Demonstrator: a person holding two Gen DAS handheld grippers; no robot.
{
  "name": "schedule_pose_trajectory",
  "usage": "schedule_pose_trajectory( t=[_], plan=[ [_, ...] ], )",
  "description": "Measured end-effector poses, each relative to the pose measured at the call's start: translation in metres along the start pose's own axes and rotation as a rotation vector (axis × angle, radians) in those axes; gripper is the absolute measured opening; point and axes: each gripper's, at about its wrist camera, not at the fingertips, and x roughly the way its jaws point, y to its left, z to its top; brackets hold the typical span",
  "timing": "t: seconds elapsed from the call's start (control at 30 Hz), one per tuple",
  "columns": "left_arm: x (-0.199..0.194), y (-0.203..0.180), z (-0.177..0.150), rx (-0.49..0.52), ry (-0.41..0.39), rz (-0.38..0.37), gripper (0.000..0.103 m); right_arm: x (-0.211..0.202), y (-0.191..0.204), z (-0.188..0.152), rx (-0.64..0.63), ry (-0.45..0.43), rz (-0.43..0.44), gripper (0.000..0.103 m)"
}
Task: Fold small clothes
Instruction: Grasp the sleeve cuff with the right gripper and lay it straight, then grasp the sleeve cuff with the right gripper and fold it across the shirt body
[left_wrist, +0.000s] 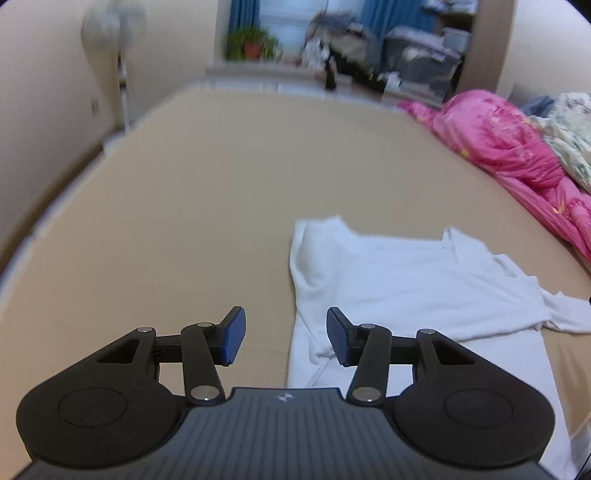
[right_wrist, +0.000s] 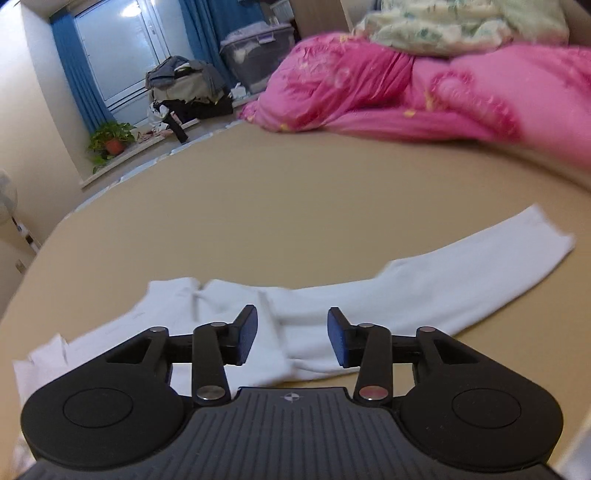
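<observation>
Left wrist view: showing the left gripper (left_wrist: 284, 338) hanging low over the bed (left_wrist: 184, 206), jaws standing wide apart and holding nothing.
Right wrist view: showing the right gripper (right_wrist: 292, 338) also low over the bed, jaws wide apart too, nothing between them.
Garment: lying as a white shirt (left_wrist: 406, 288) spread on the tan bed, long sleeve (right_wrist: 461, 280) stretching out flat toward the far right in the right wrist view.
Progress, done: looking like one part already turned over, since a thicker folded edge is showing along the left side of the shirt in the left wrist view; judging only from the layers.
Progress, left: seeming to be most of the work, with the long sleeve not yet brought in and the body not yet folded into a small packet.
Shirt against left jaws: lying mostly to the right of the gap, left edge of the cloth passing just under the right-hand pad (left_wrist: 338, 338); touching or not, being unable to tell.
Shirt against right jaws: lying directly ahead of and below the gap, a folded ridge of cloth running between the two pads; sleeve starting just beyond the right-hand one.
Surroundings: lying well apart at the far side, a pink quilt (right_wrist: 406, 85); not taking part in the fold.
</observation>
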Motion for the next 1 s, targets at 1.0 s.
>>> schedule_pose_trajectory(
  t=[1.0],
  plan=[
    [0.021, 0.014, -0.076, -0.084, 0.069, 0.21, 0.076, 0.039, -0.236, -0.014, 0.546, -0.036, -0.081, 0.027]
  ],
)
